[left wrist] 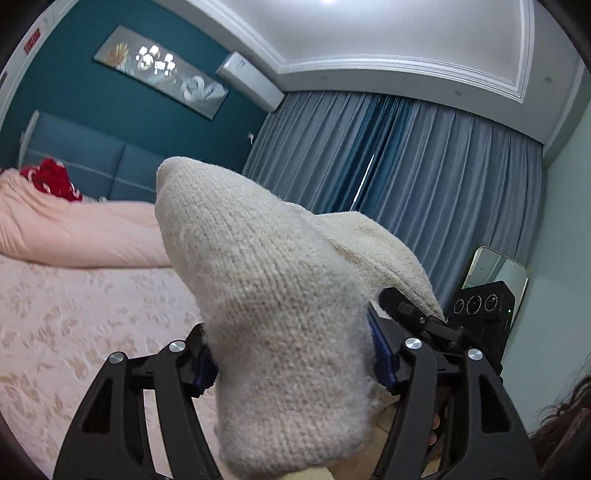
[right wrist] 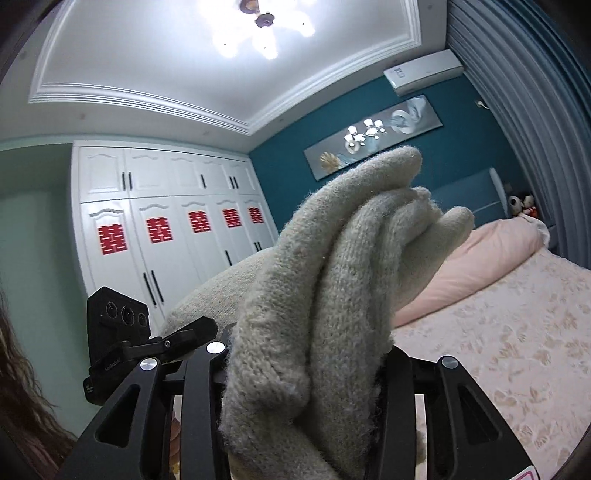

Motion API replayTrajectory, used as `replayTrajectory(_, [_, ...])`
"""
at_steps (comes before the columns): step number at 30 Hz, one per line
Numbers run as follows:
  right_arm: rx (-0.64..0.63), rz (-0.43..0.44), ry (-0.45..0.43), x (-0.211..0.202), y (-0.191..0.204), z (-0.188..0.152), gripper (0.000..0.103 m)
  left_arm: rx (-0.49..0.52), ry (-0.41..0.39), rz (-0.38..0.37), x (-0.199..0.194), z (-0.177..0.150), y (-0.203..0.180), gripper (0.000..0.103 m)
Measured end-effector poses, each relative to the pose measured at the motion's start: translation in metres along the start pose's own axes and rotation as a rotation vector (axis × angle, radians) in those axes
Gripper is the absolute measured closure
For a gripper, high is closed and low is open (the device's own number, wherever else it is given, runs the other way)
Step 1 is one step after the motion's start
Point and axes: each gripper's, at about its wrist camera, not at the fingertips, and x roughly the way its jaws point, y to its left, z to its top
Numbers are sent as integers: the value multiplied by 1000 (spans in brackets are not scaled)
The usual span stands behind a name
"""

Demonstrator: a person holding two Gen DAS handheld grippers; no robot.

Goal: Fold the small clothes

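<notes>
cream knit garment (left wrist: 266,295) at frame centre, black gripper (left wrist: 291,365) arms with blue pads below. pale pink bedspread (left wrist: 66,332) with beige leaf print lower left, red cloth (left wrist: 51,179) left, teal wall (left wrist: 110,99), grey-blue curtains (left wrist: 424,166), white wardrobe (right wrist: 166,221) with red emblems.

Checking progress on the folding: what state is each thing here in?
Cream knit garment: lifted off the bed, bunched, not yet folded.
Left gripper: shut on the garment.
Right gripper: shut on the garment.
Curtains: drawn.
Wardrobe doors: closed.
Ceiling light: on.
</notes>
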Motion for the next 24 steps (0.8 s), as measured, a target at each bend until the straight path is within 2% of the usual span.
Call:
replayTrajectory(2, [-11, 53, 4, 21, 9, -6, 60, 54, -21, 54, -18, 6, 7, 35])
replayTrajectory(5, [35, 99, 61, 59, 9, -31, 52, 28, -8, 142, -35, 0, 39, 33])
replayTrajectory(7, [120, 54, 143, 92, -8, -69, 44, -27, 25, 213, -37, -22, 79, 24])
replayTrajectory(8, [172, 27, 196, 103, -14, -97, 34, -62, 57, 230, -33, -40, 103, 9])
replayTrajectory(9, [220, -12, 261, 119, -30, -131, 31, -98, 95, 258, -29, -65, 130, 5])
replayTrajectory(10, [263, -70, 331, 131, -49, -170, 31, -153, 152, 311, -24, -96, 161, 5])
replayTrajectory(11, [299, -155, 424, 139, -70, -212, 31, -212, 235, 397, -19, -131, 190, 5])
replayTrajectory(12, [315, -254, 530, 142, -87, -250, 37, -296, 324, 503, -18, -168, 219, 7])
replayTrajectory(13, [346, -321, 615, 138, -101, -284, 41, -417, 390, 557, -23, -205, 243, 10])
replayTrajectory(14, [377, -340, 665, 129, -109, -307, 44, -526, 418, 561, -33, -236, 258, 16])
replayTrajectory(15, [396, -353, 693, 117, -114, -323, 44, -609, 413, 559, -44, -258, 265, 16])
replayTrajectory(16, [402, -369, 701, 107, -117, -331, 44, -649, 401, 582, -53, -273, 266, 16])
replayTrajectory(18, [390, -386, 726, 103, -117, -337, 43, -633, 393, 634, -60, -285, 257, 14])
replayTrajectory(19, [381, -390, 739, 106, -119, -337, 41, -623, 390, 640, -59, -285, 254, 13])
replayTrajectory(21, [384, -407, 740, 117, -125, -333, 29, -602, 384, 635, -50, -278, 252, 5])
replayTrajectory(24, [457, -389, 741, 148, -135, -343, 24, -584, 390, 655, -28, -271, 261, 5])
